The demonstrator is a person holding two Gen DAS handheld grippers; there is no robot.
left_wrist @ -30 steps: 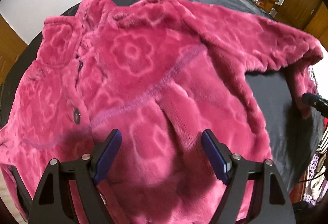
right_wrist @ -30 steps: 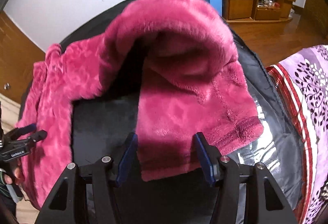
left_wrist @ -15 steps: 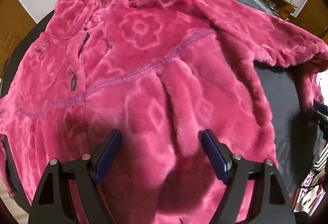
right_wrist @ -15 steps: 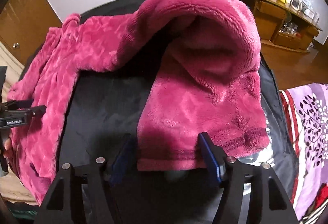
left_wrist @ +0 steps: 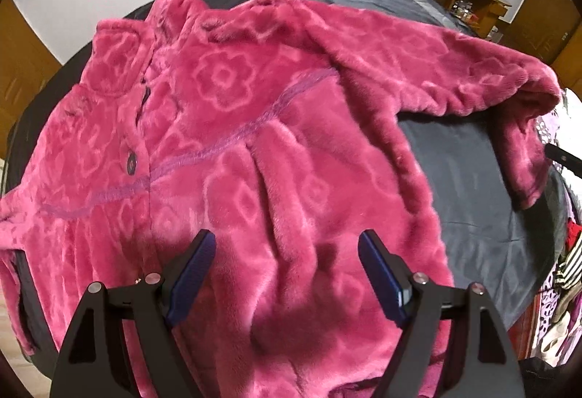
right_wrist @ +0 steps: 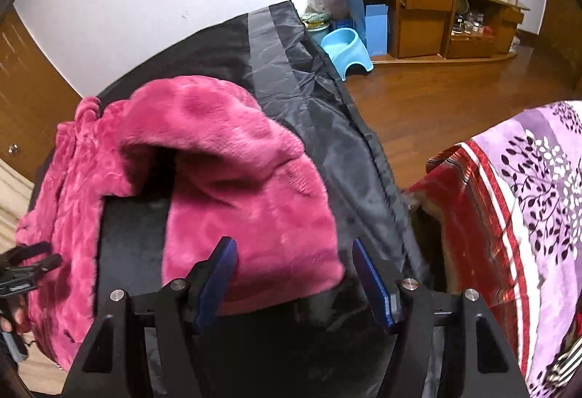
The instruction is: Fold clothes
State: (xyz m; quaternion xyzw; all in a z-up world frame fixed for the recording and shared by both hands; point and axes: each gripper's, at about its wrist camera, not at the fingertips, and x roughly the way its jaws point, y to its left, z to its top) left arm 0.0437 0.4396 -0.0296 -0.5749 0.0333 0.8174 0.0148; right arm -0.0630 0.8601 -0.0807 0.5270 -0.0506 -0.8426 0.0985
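Note:
A pink fleece jacket (left_wrist: 254, 128) with a flower pattern lies front up on a dark grey sheet (left_wrist: 454, 187), collar (left_wrist: 116, 59) at the far left. My left gripper (left_wrist: 287, 252) hangs open above its lower body, with nothing between the fingers. The jacket's right sleeve (right_wrist: 247, 187) is bent back on itself, its cuff lying on the sheet. My right gripper (right_wrist: 294, 263) stands open just over that cuff; the left pad overlaps the fleece and the right pad is apart from it. The right gripper's tip (left_wrist: 562, 158) shows beside the sleeve end.
The sheet's right edge (right_wrist: 363, 128) drops to a wooden floor (right_wrist: 436, 96). Purple and red floral bedding (right_wrist: 527, 198) lies close on the right. A blue plastic stool (right_wrist: 345, 45) and a wooden cabinet (right_wrist: 436, 8) stand by the far wall. Loose clothes (left_wrist: 560, 274) are piled at the right.
My right gripper's jaws have widened and it has drawn back to the right, so the cuff now sits toward its left finger. My left gripper has shifted a little over the jacket body.

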